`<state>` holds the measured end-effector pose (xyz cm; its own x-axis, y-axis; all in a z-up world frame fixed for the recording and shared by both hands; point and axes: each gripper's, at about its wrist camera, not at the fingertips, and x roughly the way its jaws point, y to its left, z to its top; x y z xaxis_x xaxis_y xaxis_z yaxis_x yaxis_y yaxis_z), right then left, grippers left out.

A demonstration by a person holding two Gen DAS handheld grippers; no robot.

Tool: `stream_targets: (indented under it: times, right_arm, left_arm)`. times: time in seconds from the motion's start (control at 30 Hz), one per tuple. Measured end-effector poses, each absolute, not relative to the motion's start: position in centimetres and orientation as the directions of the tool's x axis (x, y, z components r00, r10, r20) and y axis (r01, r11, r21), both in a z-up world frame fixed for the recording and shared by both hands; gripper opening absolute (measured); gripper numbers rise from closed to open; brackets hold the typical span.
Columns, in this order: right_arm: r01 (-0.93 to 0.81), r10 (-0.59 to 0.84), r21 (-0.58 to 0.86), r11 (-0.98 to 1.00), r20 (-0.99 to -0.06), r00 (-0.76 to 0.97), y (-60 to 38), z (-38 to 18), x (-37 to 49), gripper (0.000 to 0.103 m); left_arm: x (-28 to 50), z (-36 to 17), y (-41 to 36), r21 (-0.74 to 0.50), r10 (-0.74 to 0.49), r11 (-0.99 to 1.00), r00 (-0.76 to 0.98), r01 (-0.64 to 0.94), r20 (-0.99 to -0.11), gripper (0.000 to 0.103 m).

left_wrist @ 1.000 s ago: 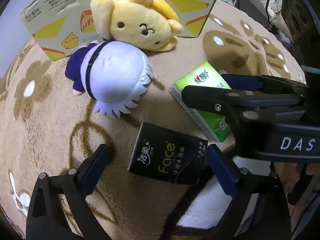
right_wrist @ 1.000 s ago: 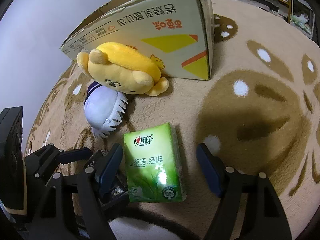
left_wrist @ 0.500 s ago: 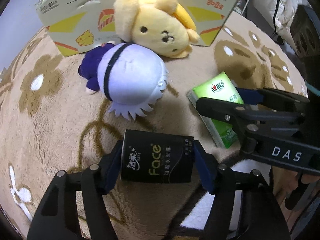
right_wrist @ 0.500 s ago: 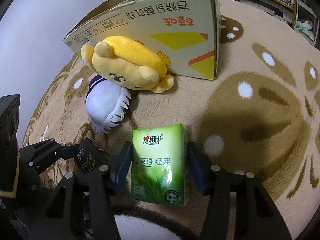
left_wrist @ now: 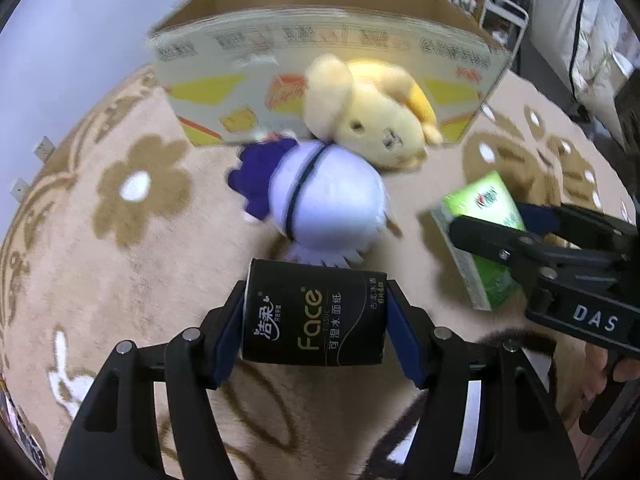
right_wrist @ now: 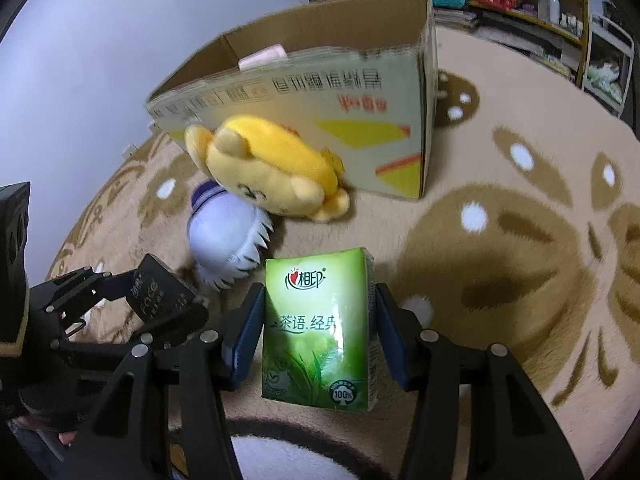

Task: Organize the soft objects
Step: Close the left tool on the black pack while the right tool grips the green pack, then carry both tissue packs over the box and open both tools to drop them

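Left wrist view is showing the left gripper [left_wrist: 315,322] clamping a black tissue pack [left_wrist: 316,316]; its blue fingers [left_wrist: 230,332] are pressing on both short sides, having just been closing on it, and the pack is sitting above the rug [left_wrist: 120,280] near the bottom middle of the picture. Just beyond the pack a white and purple plush doll [left_wrist: 320,204] is lying on the rug, touching a yellow plush dog [left_wrist: 372,120] that is leaning against the near wall of an open cardboard box [left_wrist: 224,76] at the far side. To the right, the right gripper [left_wrist: 516,226] is reaching in and closing around a green tissue pack [left_wrist: 484,216]. Right wrist view is showing that right gripper [right_wrist: 316,340] with its fingers [right_wrist: 244,336] pressed against both long sides of the green tissue pack [right_wrist: 318,328], having just been closing on it; whether the pack is touching the rug [right_wrist: 500,280] is unclear. At the left edge the left gripper [right_wrist: 160,300] is holding the black tissue pack [right_wrist: 160,296]. Farther off, the doll [right_wrist: 224,236] and the dog [right_wrist: 272,168] are lying together in front of the box [right_wrist: 340,92], where something pale pink [right_wrist: 262,56] is peeking over the rim.
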<state>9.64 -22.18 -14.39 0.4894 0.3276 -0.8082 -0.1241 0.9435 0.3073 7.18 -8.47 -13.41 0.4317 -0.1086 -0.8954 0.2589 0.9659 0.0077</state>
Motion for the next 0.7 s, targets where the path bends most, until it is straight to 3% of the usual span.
stream_targets:
  times: [0.37, 0.7]
  right_arm:
    - [-0.149, 0.322, 0.290, 0.945, -0.760, 0.564, -22.5, -11.5, 8.9, 0.056]
    - [-0.184, 0.310, 0.256, 0.949, -0.652, 0.692, -21.7, -7.2, 8.4, 0.056]
  left_arm:
    - [7.7, -8.3, -6.7, 0.079, -0.051, 0.978, 0.593, 0.192, -0.803, 0.064]
    - [9.6, -4.5, -5.4, 0.090, -0.031, 0.986, 0.687, 0.140, -0.726, 0.064]
